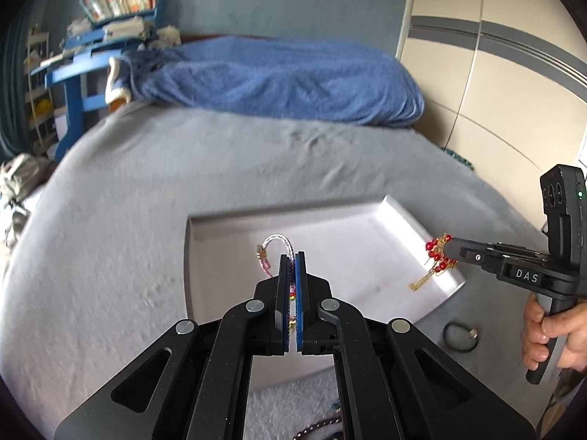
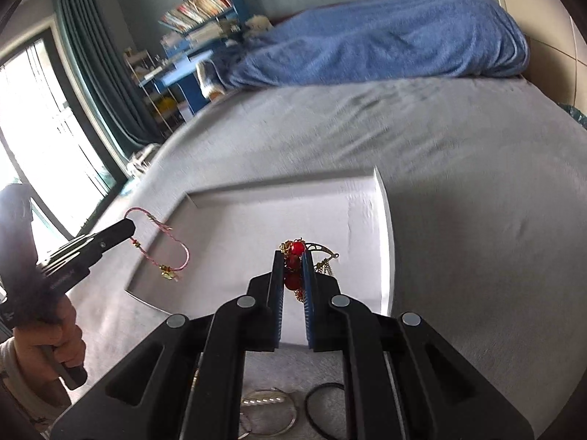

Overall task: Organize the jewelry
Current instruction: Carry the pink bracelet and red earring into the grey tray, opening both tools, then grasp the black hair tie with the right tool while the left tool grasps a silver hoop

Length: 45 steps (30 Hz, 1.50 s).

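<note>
A shallow white tray (image 1: 220, 227) (image 2: 234, 194) lies on the grey bed. My left gripper (image 1: 292, 256) (image 2: 128, 225) is shut on a pink cord bracelet (image 1: 277, 244) (image 2: 176, 253) with small gold charms, which hangs in a loop over the tray's left part. My right gripper (image 2: 293, 255) (image 1: 453, 245) is shut on a red-bead ornament with gold chains (image 2: 295, 256) (image 1: 436, 256), held above the tray's right side. Both pieces hang clear of the tray floor.
A black ring bracelet (image 1: 460, 335) (image 2: 326, 409) and silver bangles (image 2: 268, 414) lie on the bed (image 1: 146, 220) in front of the tray. A braided cord (image 1: 319, 423) lies by the bottom edge. A blue blanket (image 1: 279, 77) is heaped at the far end. A hand (image 1: 550, 333) grips the right handle.
</note>
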{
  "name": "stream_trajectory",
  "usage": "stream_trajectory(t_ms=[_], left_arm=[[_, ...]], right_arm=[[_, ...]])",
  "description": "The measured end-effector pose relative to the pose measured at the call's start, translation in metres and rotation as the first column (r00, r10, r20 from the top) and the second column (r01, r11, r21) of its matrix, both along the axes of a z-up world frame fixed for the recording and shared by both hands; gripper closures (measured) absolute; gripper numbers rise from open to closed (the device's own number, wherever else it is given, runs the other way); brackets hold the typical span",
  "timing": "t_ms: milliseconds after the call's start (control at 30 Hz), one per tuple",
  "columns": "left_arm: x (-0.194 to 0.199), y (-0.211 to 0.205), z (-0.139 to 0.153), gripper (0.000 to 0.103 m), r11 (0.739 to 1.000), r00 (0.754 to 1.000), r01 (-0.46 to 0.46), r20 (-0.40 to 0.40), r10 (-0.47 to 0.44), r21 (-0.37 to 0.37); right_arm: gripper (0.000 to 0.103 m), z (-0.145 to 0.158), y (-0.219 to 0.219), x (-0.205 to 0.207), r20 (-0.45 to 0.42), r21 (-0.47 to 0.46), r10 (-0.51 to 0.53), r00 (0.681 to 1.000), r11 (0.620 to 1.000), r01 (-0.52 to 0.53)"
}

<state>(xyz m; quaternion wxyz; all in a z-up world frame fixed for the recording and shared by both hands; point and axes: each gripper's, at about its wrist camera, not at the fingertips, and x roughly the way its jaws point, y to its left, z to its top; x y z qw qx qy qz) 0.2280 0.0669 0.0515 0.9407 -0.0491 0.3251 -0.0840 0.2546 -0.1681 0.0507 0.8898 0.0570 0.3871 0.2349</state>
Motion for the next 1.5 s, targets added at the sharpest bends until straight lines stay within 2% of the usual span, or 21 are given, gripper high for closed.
stream_trajectory(t_ms=[167,200,233,300,333,367,433,467,633,833,933,1267,1500], left_arm=[[-0.003,0.003,-0.023,0.100,1.000,0.999,-0.009,-0.048,0.010,0.012],[-0.004,0.004,-0.025,0.093,1.000,0.998,-0.015,-0.054,0.017,0.021],[-0.006,0.004,-0.028,0.079,0.999,0.998,-0.022,-0.060,0.023,0.027],[-0.011,0.007,-0.030,0.060,0.999,0.998,-0.040,-0.055,0.041,0.029],[-0.015,0.008,-0.031,0.053,0.999,0.998,-0.047,-0.047,0.048,0.027],[-0.016,0.009,-0.031,0.051,0.998,0.998,-0.051,-0.044,0.052,0.029],[-0.020,0.010,-0.032,0.039,0.998,0.998,-0.054,-0.041,0.056,0.034],[-0.024,0.010,-0.032,0.037,0.998,0.998,-0.055,-0.037,0.056,0.039],[-0.046,0.008,-0.033,0.025,0.998,0.998,-0.060,-0.009,0.061,0.035],[-0.073,0.000,-0.036,0.024,0.998,0.999,-0.047,0.018,0.046,0.047],[-0.085,-0.004,-0.038,0.023,0.998,0.999,-0.036,0.019,0.035,0.049],[-0.116,-0.010,-0.046,0.023,0.999,1.000,-0.012,-0.010,0.012,0.045],[-0.133,-0.006,-0.051,0.023,0.999,0.999,-0.042,-0.021,0.042,0.020]], right_arm=[[0.094,-0.017,0.007,-0.003,-0.005,-0.071,0.007,1.000,0.997,-0.008],[0.094,-0.019,0.007,-0.003,-0.004,-0.077,0.009,1.000,0.997,-0.010],[0.093,-0.021,0.007,-0.004,-0.003,-0.083,0.011,1.000,0.996,-0.012],[0.092,-0.022,0.008,-0.005,0.004,-0.095,0.014,1.000,0.995,-0.013],[0.088,-0.022,0.008,-0.007,0.011,-0.100,0.015,1.000,0.995,-0.014],[0.080,-0.022,0.008,-0.008,0.015,-0.101,0.018,1.000,0.995,-0.016],[0.066,-0.022,0.008,-0.011,0.023,-0.107,0.024,0.999,0.994,-0.021],[0.063,-0.023,0.008,-0.014,0.029,-0.112,0.028,0.999,0.993,-0.024],[0.057,-0.024,0.000,-0.029,0.048,-0.098,0.029,0.998,0.995,-0.025],[0.049,-0.024,-0.017,-0.055,0.100,-0.069,0.001,0.995,0.998,0.005],[0.049,-0.028,-0.024,-0.066,0.114,-0.080,-0.011,0.993,0.997,0.020],[0.048,-0.043,-0.053,-0.084,0.060,-0.066,-0.078,0.995,0.994,0.082],[0.048,-0.056,-0.059,-0.096,0.026,-0.068,-0.083,0.996,0.994,0.085]])
